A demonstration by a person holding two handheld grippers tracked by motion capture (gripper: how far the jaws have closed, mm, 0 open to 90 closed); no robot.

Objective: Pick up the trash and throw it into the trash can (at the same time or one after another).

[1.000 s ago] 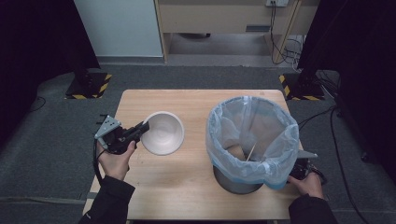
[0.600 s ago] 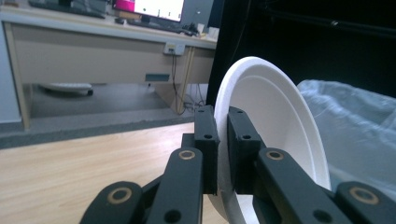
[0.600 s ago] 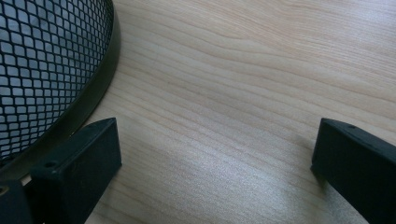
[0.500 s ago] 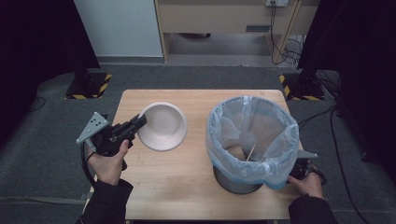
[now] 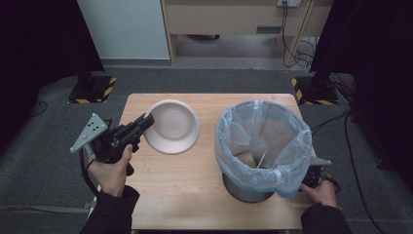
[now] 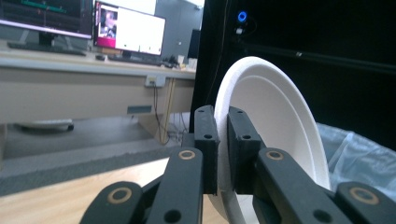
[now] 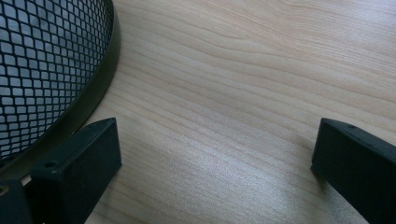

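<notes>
So, biggest first: the tabletop (image 5: 185,195) is light wood, w/ grey floor all around it. On its right half stands the mesh bin (image 5: 246,190), dark metal, lined w/ a pale blue plastic bag (image 5: 234,146) folded over the rim. Inside the bag I see some brownish scrap and a thin stick (image 5: 263,158) leaning up; can't tell more than that.

Next down in size, the white bowl (image 5: 173,127). It's at the left-centre of the tabletop, lifted and tilted so its inside faces up toward the high view, well apart from the bin. My left claw (image 5: 147,122) has it by the near-left rim. In the left gripper view the bowl (image 6: 275,121) stands on edge, and my two black pads (image 6: 208,140) are pressed onto the rim from both sides, wall pinched tight between them, bag edge visible beyond at the right.

My left hand (image 5: 113,170) sits off the tabletop's left edge, grey plate of the gripper sticking out to the left.

My right claw (image 7: 215,154) is low over the wood just beside the bin's base (image 7: 56,79), jaws spread wide, nothing between them but bare tabletop (image 7: 243,70). In the high view my right hand (image 5: 319,192) is at the bin's near-right side, partly hidden by the bag.
</notes>
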